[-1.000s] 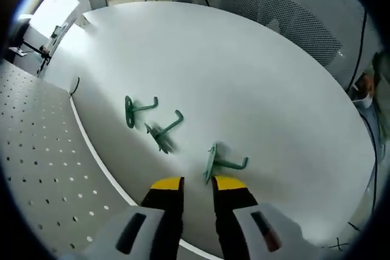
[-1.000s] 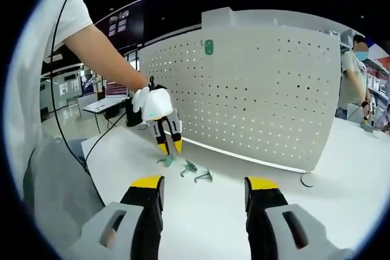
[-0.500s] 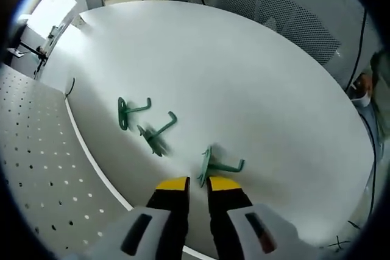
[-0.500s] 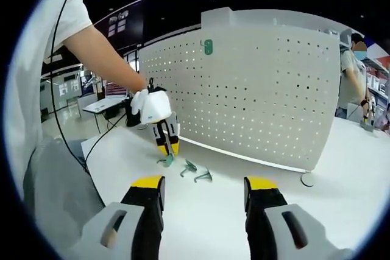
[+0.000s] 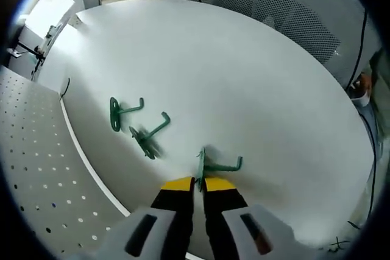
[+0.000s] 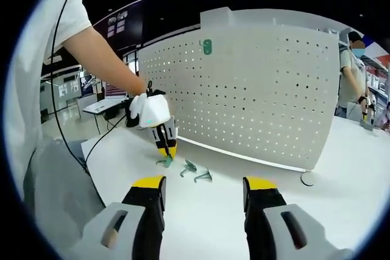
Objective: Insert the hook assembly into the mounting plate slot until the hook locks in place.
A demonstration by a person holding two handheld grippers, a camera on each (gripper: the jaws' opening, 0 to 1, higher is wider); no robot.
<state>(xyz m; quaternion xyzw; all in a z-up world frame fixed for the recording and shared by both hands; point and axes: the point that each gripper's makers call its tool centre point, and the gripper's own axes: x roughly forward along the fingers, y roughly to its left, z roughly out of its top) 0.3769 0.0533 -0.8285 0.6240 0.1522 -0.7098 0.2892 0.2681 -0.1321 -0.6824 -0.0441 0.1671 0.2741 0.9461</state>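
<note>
Three green hooks lie on the white table. In the left gripper view my left gripper (image 5: 198,183) is shut on the flat base of the nearest hook (image 5: 218,164), whose arm points right. The two other hooks (image 5: 122,112) (image 5: 148,134) lie further left, near the foot of the white pegboard (image 5: 36,168). From the right gripper view the left gripper (image 6: 165,148) shows at the table's left end, tips down on that hook (image 6: 164,162). My right gripper (image 6: 203,186) is open and holds nothing. One green hook (image 6: 207,46) hangs high on the pegboard (image 6: 256,95).
A person's arm (image 6: 100,53) and white glove hold the left gripper. A round white disc (image 6: 308,179) lies by the pegboard's right end. Another person (image 6: 355,83) stands at the far right. A grey mesh chair back (image 5: 286,16) stands beyond the table.
My left gripper's jaws have gone from open to shut, closing on the nearest hook's base as it moved slightly forward. The right gripper has not moved.
</note>
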